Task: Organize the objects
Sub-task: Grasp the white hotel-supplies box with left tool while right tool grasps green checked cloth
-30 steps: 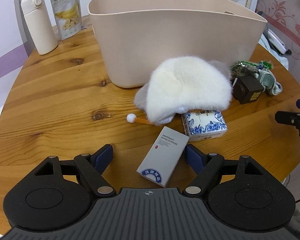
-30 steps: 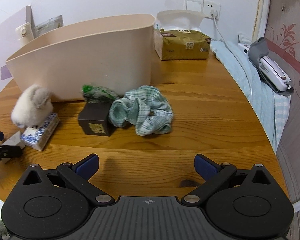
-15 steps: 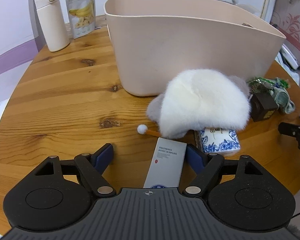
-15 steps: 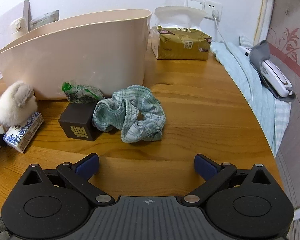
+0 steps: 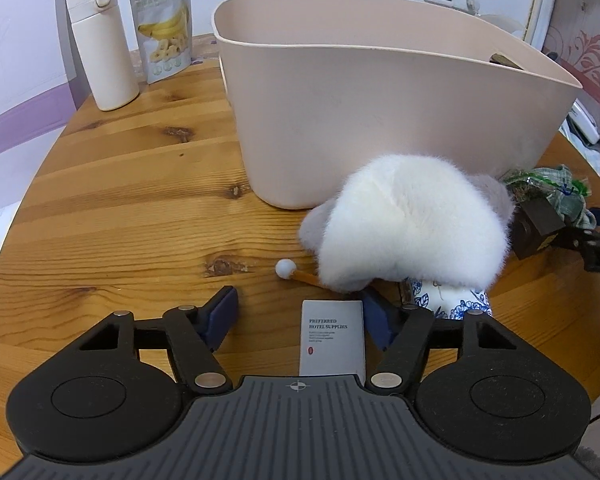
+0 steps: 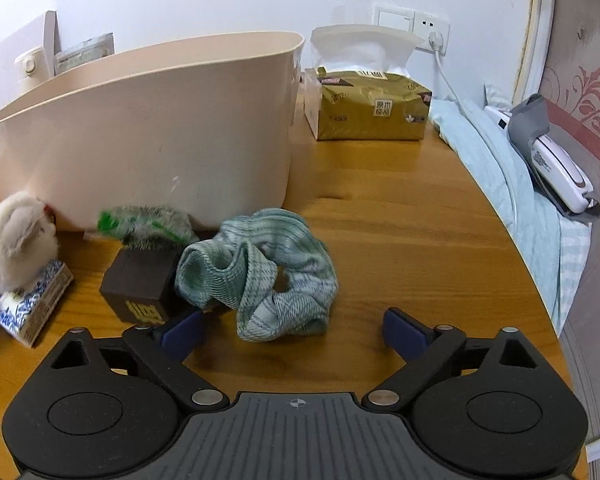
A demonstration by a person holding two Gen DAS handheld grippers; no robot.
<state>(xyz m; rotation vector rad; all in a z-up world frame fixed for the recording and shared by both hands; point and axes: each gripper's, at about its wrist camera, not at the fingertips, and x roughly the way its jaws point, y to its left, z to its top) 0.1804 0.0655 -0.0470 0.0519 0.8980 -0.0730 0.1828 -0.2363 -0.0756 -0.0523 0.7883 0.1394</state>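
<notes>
Bare table (image 5: 132, 208) left of bin (image 5: 380, 120)

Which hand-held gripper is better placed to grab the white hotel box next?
Left. The white box already lies between the left hand-held gripper's closing jaws, one pad right beside it. The right hand-held gripper faces the green cloth, its jaws also closing.

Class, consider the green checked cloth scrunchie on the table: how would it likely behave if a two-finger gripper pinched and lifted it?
The scrunchie lies in soft crumpled folds, so it would probably squash and hang limp. Thin fabric suggests it is light. Its woven surface looks unlikely to slip, and it is flat enough not to roll.
</notes>
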